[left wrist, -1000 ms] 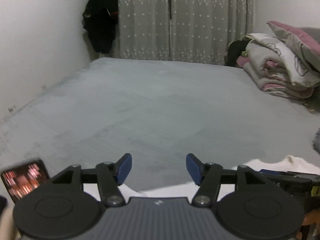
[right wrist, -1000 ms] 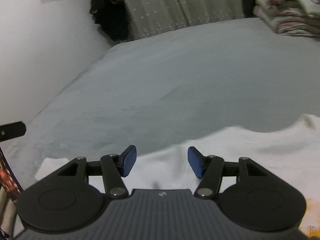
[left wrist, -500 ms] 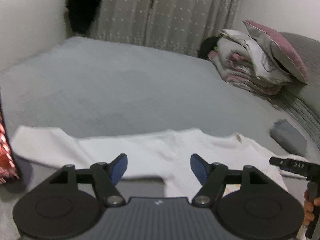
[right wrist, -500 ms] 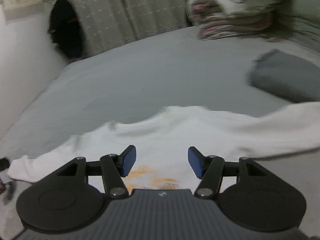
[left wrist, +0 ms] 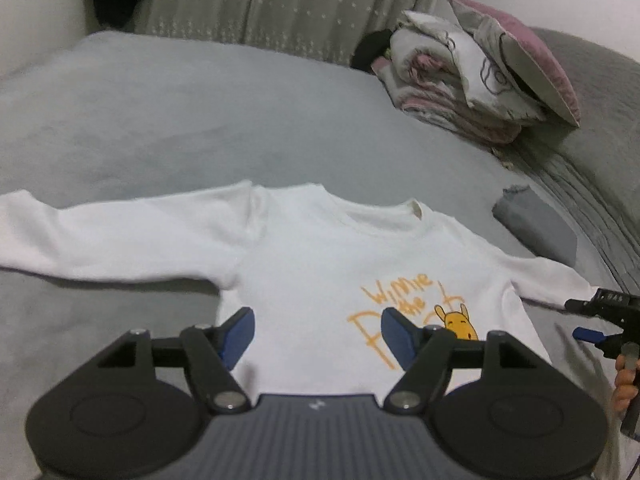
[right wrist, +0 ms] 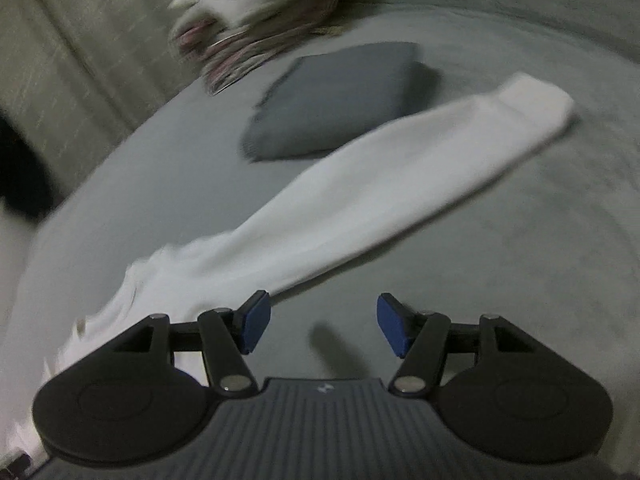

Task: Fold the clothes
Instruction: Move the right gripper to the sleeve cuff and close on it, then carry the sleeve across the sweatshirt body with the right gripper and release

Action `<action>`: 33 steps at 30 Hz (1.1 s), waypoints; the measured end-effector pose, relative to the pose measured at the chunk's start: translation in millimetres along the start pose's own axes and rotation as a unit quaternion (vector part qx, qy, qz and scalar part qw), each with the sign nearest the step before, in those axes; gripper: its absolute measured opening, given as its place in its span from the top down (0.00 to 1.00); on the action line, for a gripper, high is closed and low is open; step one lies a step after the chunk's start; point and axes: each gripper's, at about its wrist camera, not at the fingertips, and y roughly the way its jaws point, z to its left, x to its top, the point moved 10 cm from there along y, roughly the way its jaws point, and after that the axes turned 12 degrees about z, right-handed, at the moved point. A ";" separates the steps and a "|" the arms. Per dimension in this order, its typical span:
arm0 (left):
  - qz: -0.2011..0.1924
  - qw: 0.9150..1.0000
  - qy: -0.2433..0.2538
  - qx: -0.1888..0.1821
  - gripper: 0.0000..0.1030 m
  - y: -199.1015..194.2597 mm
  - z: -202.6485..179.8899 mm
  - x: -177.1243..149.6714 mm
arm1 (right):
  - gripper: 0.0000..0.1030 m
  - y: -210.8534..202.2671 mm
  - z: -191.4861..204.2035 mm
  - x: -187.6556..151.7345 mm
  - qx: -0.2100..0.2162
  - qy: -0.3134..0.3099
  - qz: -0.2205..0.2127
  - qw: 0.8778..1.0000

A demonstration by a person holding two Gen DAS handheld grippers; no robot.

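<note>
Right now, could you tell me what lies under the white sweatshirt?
The white sweatshirt lies spread flat on the grey bedcover, print side up. Whether anything else sits beneath it cannot be seen.

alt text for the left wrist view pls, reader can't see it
A white long-sleeved shirt with an orange cartoon print lies face up, sleeves spread, on a grey bed. The open left gripper hovers over its lower half; folded bedding sits at the far right.
</note>
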 end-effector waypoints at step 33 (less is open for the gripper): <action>0.049 0.986 -0.108 -0.115 0.31 62.1 -3.9 34.6 | 0.92 -41.9 -23.6 79.0 0.043 0.138 -0.178 0.973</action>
